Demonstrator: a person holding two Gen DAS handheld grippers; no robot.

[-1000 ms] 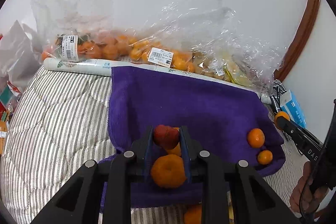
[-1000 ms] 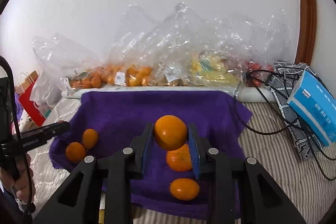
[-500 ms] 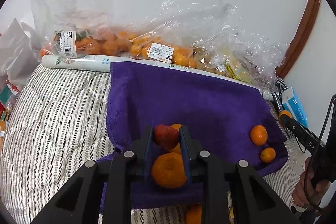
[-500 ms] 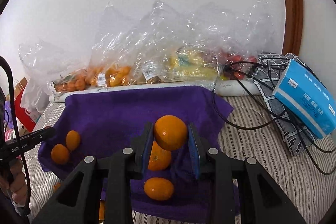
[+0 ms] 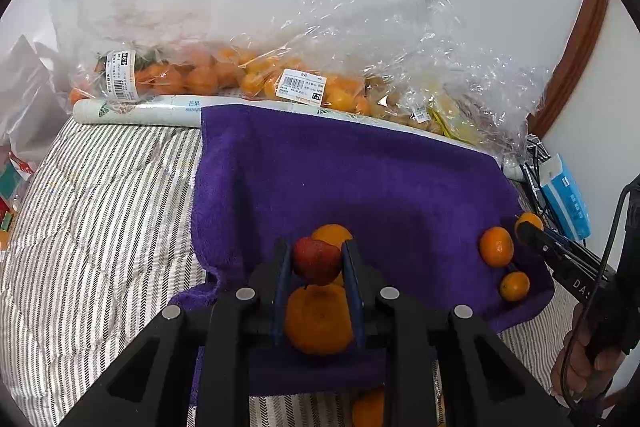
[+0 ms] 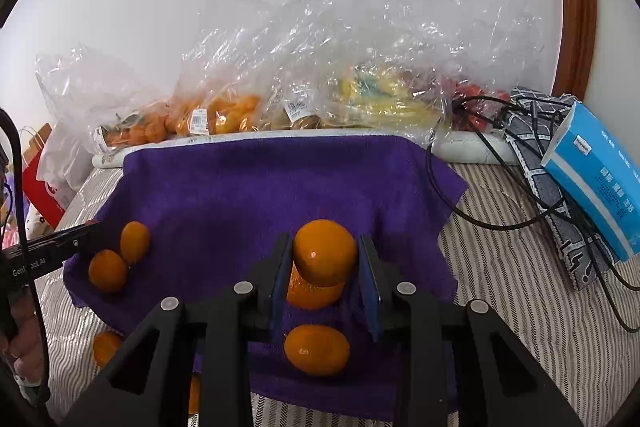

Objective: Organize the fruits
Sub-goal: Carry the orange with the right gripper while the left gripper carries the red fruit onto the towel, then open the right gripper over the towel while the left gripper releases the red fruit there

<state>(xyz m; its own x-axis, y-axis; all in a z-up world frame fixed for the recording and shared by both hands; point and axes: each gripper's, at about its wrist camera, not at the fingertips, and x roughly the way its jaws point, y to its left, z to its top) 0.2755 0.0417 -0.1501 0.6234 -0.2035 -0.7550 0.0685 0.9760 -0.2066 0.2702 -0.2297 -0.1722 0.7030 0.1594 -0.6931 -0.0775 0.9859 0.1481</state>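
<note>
A purple towel point(image 5: 360, 179) lies spread over a striped bed cover. My left gripper point(image 5: 315, 255) is shut on a small red fruit point(image 5: 316, 263) and holds it just above the towel's near edge. Under it lie one orange point(image 5: 318, 321) and another point(image 5: 331, 233) behind. Two more oranges point(image 5: 496, 247) rest near the towel's right edge. My right gripper point(image 6: 325, 251) is shut on an orange point(image 6: 325, 253) above the purple towel point(image 6: 260, 195). Two loose oranges point(image 6: 317, 349) lie below that gripper. A pair of oranges point(image 6: 120, 255) sits at the towel's left side.
Clear plastic bags of oranges point(image 5: 248, 75) and other fruit point(image 6: 380, 95) line the wall behind a white roll point(image 5: 136, 111). A blue tissue box point(image 6: 600, 171), a patterned cloth and black cables point(image 6: 480, 203) lie to the right. A person's hand point(image 5: 584, 355) holds the right gripper.
Both grips stay as they were. The right wrist view has drifted slightly rightward, so the oranges beneath it now sit a little further left.
</note>
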